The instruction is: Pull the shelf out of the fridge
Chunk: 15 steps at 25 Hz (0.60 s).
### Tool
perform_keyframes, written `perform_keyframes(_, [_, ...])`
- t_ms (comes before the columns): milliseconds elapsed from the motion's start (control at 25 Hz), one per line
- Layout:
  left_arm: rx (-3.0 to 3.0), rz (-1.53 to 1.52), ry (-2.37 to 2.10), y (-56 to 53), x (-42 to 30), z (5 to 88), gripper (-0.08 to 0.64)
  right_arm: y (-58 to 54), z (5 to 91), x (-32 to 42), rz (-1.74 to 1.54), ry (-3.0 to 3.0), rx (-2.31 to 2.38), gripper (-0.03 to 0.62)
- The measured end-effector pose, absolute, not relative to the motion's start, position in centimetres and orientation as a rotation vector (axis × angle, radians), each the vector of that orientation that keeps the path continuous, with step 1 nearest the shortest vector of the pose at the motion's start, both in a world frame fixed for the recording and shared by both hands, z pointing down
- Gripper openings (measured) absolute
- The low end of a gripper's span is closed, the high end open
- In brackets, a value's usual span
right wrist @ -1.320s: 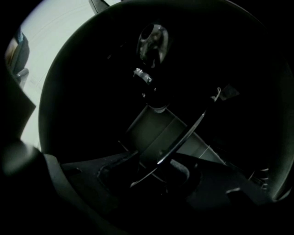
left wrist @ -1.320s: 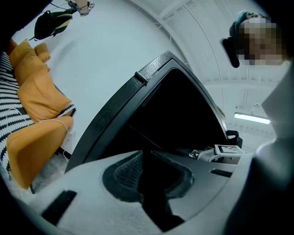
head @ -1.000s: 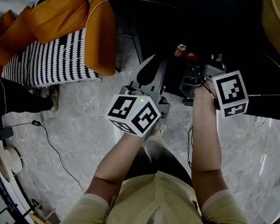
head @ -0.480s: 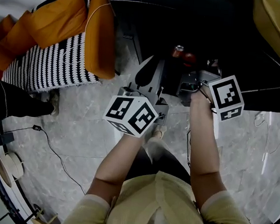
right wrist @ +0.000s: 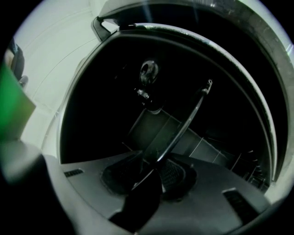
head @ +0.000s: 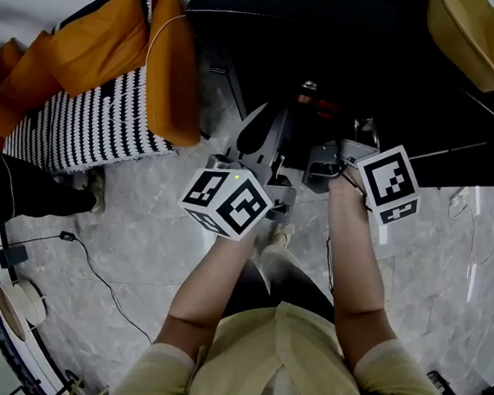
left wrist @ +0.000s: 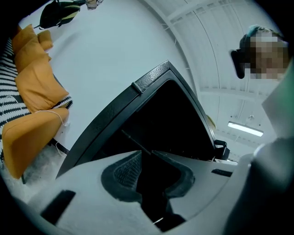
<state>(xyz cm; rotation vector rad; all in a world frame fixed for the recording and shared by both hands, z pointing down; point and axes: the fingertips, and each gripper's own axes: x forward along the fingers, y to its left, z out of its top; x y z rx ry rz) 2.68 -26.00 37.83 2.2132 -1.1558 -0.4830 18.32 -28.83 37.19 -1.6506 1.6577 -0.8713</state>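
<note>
The black fridge [head: 348, 54] stands open in front of me. In the right gripper view its glass shelf [right wrist: 183, 124] runs edge-on from the dark inside down between the pads. My right gripper [head: 325, 156] [right wrist: 154, 172] is shut on that front edge, having closed a little further on it. My left gripper [head: 270, 125] [left wrist: 144, 158] hangs by the fridge door's edge [left wrist: 151, 78]. Its jaws have just been opening and stand a narrow gap apart. That gap is dark, and I see nothing pressed between the pads.
A small bottle-like thing [right wrist: 149, 75] stands deep inside the fridge. An orange and striped sofa [head: 94, 73] is to the left, a yellow seat [head: 471, 40] at top right. A cable [head: 93, 264] crosses the marble floor, and someone's dark leg [head: 4, 191] is at far left.
My right gripper has drawn back from the fridge toward me, with the shelf edge between its jaws. The left gripper has stayed about where it was.
</note>
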Motion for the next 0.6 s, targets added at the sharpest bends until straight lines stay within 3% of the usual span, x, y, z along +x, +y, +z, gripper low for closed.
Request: perform_keyframes(600, [2.082,-0.568,-0.991,-25.8,3.6,38.4,0.146,-26.2,37.3,17.9,-0.872,1.676,-1.652,0.11])
